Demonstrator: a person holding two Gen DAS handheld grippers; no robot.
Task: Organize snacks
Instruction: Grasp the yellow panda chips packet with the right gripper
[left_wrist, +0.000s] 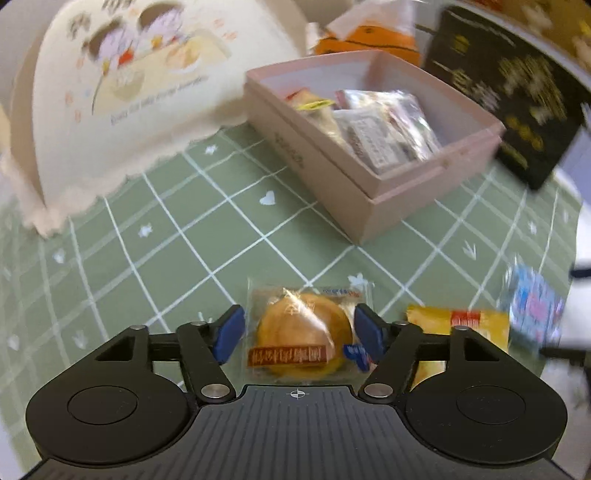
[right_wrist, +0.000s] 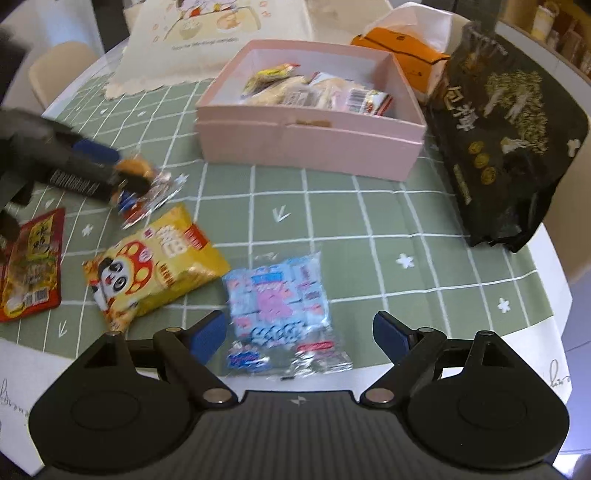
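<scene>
Left gripper (left_wrist: 299, 330) jaws apart around wrapped pastry (left_wrist: 304, 330), near pink box (left_wrist: 332, 173); right gripper (right_wrist: 299, 334) apart over blue packet (right_wrist: 280, 295); only right view shows red packet (right_wrist: 31, 269)

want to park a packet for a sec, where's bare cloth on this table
Free: the green cloth between the pink box, the black bag and the blue-and-pink packet. Also between the cream cartoon bag and the box. Crowded: the near left, with the yellow panda bag, red packet and wrapped pastry.
</scene>
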